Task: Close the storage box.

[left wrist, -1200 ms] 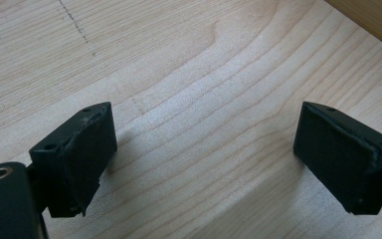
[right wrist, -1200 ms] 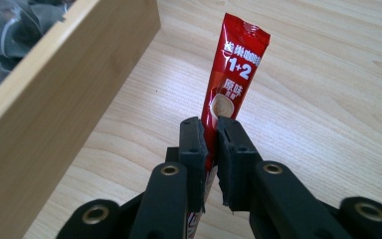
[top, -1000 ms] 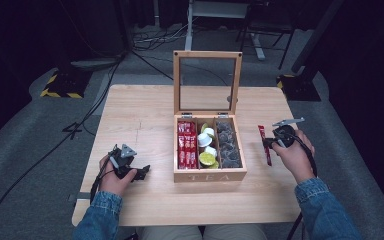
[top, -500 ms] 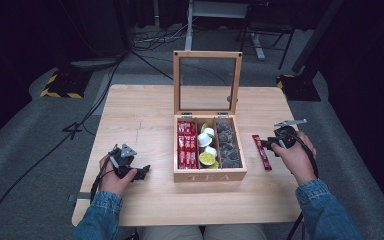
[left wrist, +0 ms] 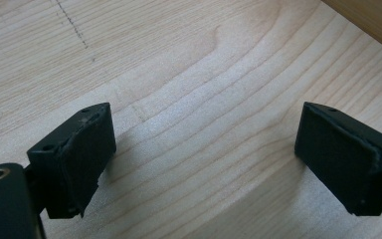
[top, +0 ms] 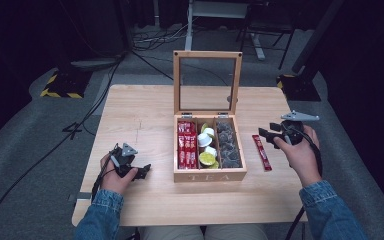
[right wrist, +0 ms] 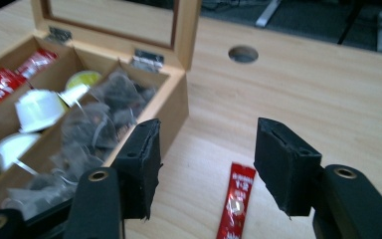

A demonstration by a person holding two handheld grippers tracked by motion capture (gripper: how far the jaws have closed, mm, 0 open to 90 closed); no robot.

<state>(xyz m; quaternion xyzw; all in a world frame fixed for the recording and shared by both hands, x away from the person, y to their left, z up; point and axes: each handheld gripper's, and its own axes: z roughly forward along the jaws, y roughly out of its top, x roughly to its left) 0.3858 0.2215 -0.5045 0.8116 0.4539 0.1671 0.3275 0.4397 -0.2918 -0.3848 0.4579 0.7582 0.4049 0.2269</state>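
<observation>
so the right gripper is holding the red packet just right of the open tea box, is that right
Not quite. The right gripper is not holding the red packet: its jaws have just been opening and stand apart above it, nothing between them. The right gripper view shows the packet lying flat on the table, right of the open tea box.

Open wooden tea box (top: 209, 175) with red sachets (top: 186, 148), capsules (top: 205, 140), dark tea bags (top: 227, 144) on wooden table (top: 140, 115).

Red sachet (top: 261, 152) flat (beside box (top: 209, 174))

The red sachet (right wrist: 236, 201) runs off the bottom edge (lettering blurred).
</observation>
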